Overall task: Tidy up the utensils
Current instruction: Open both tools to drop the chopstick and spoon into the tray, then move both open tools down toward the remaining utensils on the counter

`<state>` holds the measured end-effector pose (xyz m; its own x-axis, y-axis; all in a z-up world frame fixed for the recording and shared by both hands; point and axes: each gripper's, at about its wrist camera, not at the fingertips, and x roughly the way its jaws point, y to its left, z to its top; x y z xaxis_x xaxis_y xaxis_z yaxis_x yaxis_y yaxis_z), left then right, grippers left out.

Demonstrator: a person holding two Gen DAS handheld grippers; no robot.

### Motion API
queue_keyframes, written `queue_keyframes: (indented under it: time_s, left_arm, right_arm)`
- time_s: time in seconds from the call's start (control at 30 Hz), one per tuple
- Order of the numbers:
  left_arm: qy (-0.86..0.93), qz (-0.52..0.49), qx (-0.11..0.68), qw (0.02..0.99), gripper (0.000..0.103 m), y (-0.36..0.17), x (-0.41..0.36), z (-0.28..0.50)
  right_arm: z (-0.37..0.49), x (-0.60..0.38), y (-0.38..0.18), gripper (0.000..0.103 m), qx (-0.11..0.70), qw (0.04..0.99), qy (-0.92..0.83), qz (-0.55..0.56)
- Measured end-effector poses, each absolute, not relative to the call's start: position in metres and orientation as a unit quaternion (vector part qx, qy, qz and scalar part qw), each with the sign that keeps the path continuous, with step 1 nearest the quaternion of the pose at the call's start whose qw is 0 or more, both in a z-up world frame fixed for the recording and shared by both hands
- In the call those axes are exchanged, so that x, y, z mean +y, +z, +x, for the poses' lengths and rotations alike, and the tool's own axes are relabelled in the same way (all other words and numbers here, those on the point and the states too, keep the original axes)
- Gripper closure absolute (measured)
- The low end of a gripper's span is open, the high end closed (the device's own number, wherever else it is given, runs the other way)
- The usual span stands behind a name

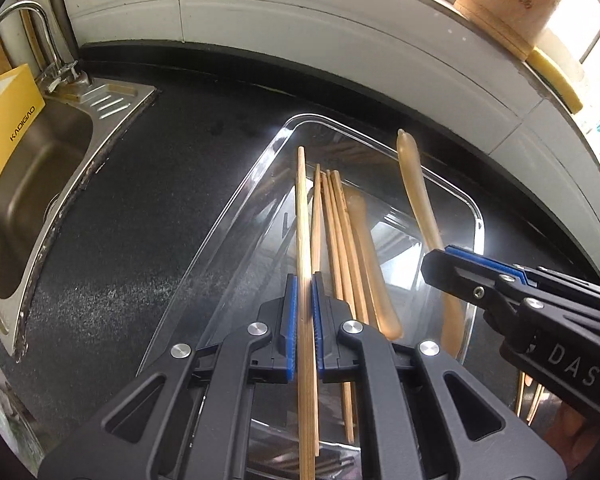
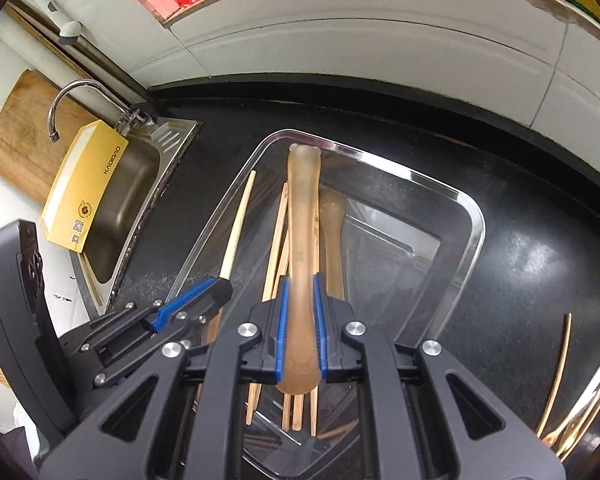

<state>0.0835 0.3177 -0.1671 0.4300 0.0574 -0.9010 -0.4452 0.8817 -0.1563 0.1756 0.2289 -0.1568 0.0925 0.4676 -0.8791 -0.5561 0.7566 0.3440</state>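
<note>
A clear plastic tray (image 1: 474, 216) (image 2: 470, 216) lies on the black counter. Inside it lie several wooden chopsticks (image 1: 336, 240) (image 2: 278, 248) and a translucent amber spoon (image 1: 368, 256) (image 2: 334, 240). My left gripper (image 1: 305, 300) is shut on one wooden chopstick (image 1: 302, 216) and holds it lengthwise over the tray; it also shows in the right wrist view (image 2: 236, 236). My right gripper (image 2: 300, 304) is shut on a second amber spoon (image 2: 302, 208) (image 1: 414, 192) above the tray's right half. The right gripper shows in the left wrist view (image 1: 444, 256), the left one in the right wrist view (image 2: 216, 284).
A steel sink (image 1: 40, 168) (image 2: 116, 208) with a faucet (image 1: 48, 40) and a yellow box (image 1: 4, 120) (image 2: 82, 188) lies to the left. More chopsticks (image 2: 556, 368) lie in a container at the right. A wooden tub (image 1: 512, 0) stands on the ledge above.
</note>
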Motion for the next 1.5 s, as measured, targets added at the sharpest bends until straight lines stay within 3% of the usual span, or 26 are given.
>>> queue_keyframes:
  time_s: [0.17, 0.2, 0.23, 0.27, 0.3, 0.33, 0.37, 0.4, 0.43, 0.47, 0.87, 1.5]
  left_arm:
    - [0.147, -0.189, 0.515, 0.823, 0.096, -0.174, 0.319, 0.087]
    - [0.143, -0.193, 0.517, 0.822, 0.096, -0.175, 0.318, 0.087]
    - [0.144, -0.195, 0.519, 0.82, 0.097, -0.176, 0.318, 0.087]
    - [0.146, -0.199, 0.518, 0.819, 0.095, -0.175, 0.32, 0.086]
    - [0.146, -0.203, 0.518, 0.818, 0.093, -0.174, 0.322, 0.084]
    - [0.145, -0.208, 0.517, 0.818, 0.088, -0.17, 0.324, 0.081]
    - [0.144, -0.211, 0.512, 0.82, 0.068, -0.166, 0.326, 0.078]
    - [0.148, -0.214, 0.503, 0.824, 0.03, -0.159, 0.329, 0.073]
    - [0.154, -0.216, 0.492, 0.829, 0.018, -0.153, 0.331, 0.068]
    - [0.166, -0.218, 0.471, 0.838, 0.015, -0.142, 0.335, 0.059]
    - [0.169, -0.21, 0.428, 0.863, 0.015, -0.089, 0.312, 0.015]
    - [-0.001, -0.104, 0.461, 0.881, 0.015, -0.075, 0.06, 0.019]
  right_arm:
    - [0.187, 0.231, -0.164, 0.091, 0.599, 0.721, 0.348, -0.02]
    - [0.189, 0.229, -0.163, 0.084, 0.601, 0.719, 0.348, -0.013]
    - [0.193, 0.225, -0.156, 0.051, 0.595, 0.725, 0.348, -0.005]
    - [0.195, 0.219, -0.147, 0.033, 0.582, 0.735, 0.348, 0.006]
    - [0.198, 0.209, -0.134, 0.025, 0.56, 0.753, 0.345, 0.016]
    - [0.201, 0.2, -0.122, 0.025, 0.549, 0.764, 0.34, 0.017]
    - [0.204, 0.193, -0.115, 0.025, 0.545, 0.767, 0.338, 0.023]
    - [0.207, 0.182, -0.107, 0.025, 0.542, 0.77, 0.334, 0.035]
    - [0.21, 0.172, -0.1, 0.025, 0.539, 0.774, 0.33, 0.044]
    - [0.21, 0.158, -0.091, 0.025, 0.533, 0.781, 0.324, 0.046]
    - [0.134, 0.02, -0.064, 0.025, 0.487, 0.843, 0.229, 0.007]
    - [0.028, -0.198, -0.053, 0.025, 0.482, 0.871, 0.094, 0.026]
